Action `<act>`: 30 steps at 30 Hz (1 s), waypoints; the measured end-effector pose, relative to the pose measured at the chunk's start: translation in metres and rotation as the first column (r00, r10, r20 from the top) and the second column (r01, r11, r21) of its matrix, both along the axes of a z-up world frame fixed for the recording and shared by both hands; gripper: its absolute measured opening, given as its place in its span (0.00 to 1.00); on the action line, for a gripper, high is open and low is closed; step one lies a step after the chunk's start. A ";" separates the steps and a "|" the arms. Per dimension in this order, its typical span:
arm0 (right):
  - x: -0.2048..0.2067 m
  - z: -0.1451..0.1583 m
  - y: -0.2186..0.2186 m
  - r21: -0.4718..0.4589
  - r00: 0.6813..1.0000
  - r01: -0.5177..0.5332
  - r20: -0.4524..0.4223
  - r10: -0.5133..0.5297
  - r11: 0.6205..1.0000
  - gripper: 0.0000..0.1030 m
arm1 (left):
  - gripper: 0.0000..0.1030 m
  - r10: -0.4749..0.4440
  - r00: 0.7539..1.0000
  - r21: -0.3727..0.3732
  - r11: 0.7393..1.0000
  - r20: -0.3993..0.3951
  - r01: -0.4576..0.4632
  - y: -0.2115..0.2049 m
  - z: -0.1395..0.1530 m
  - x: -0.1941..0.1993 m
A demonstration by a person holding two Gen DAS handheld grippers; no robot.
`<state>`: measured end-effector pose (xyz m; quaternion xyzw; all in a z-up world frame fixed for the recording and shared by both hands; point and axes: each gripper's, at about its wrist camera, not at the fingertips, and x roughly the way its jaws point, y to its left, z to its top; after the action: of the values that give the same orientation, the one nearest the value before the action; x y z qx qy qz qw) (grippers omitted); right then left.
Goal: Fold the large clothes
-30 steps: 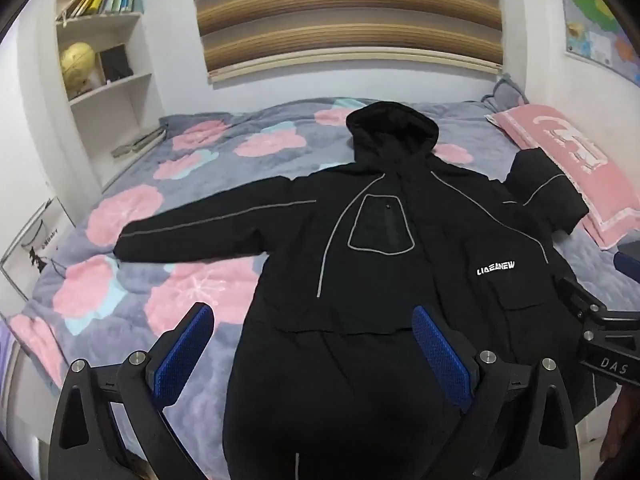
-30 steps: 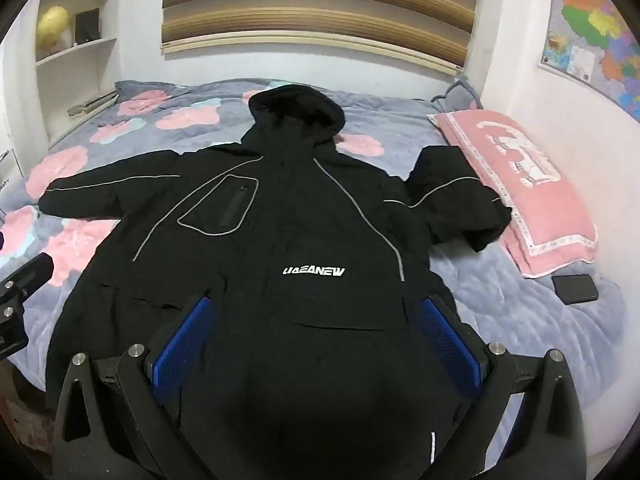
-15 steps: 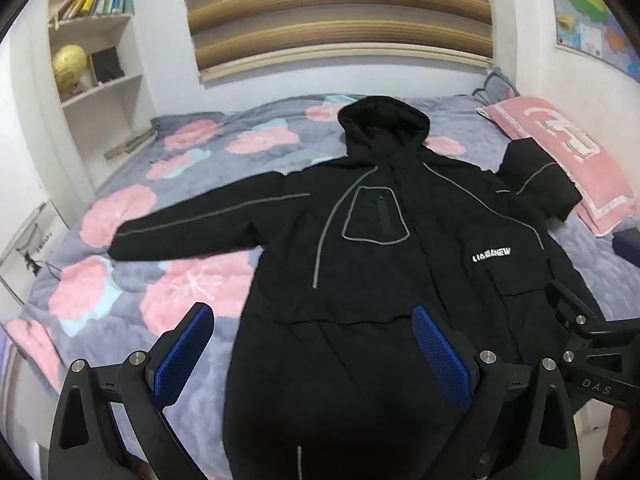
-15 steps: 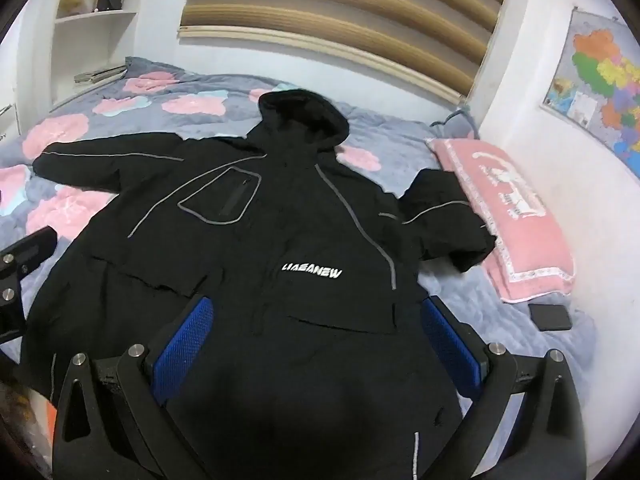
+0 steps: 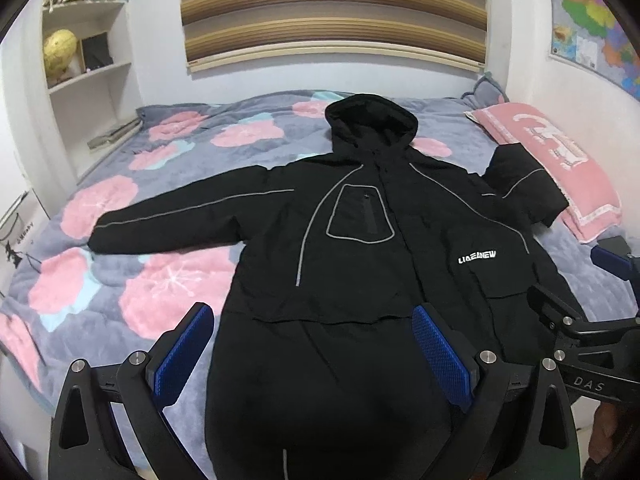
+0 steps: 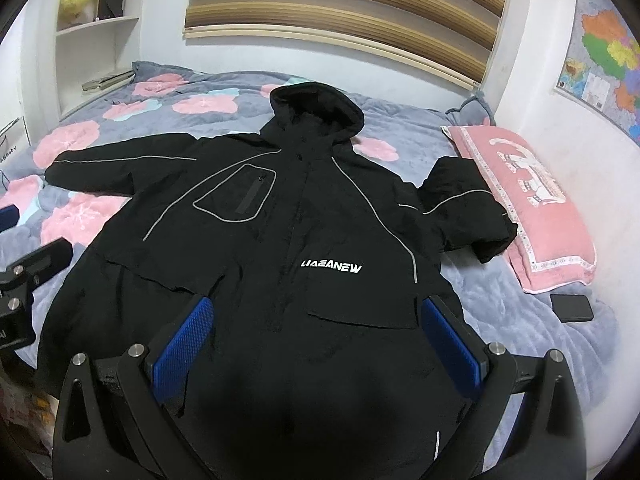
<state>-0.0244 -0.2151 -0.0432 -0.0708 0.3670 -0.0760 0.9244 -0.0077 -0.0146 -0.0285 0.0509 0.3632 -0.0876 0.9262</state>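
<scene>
two grippers, fingers spread, empty | black phone [image 6: 571, 307] only in right view

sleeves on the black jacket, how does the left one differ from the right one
The left sleeve lies stretched out straight and flat; the right sleeve is bent back and bunched up. The left sleeve rests only on the floral blanket; the right sleeve's cuff end lies against the pink pillow. Both are black with a grey reflective stripe, and neither tool, left or right, touches either.
</scene>
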 end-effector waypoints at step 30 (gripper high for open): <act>0.005 -0.002 0.005 -0.001 1.000 -0.019 -0.019 0.019 1.000 1.00 | 0.96 0.013 1.000 -0.017 1.000 -0.022 -0.014 0.006 -0.006 0.005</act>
<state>-0.0189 -0.2098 -0.0452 -0.0756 0.3748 -0.0667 0.9216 -0.0029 -0.0084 -0.0347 0.0396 0.3728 -0.0851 0.9232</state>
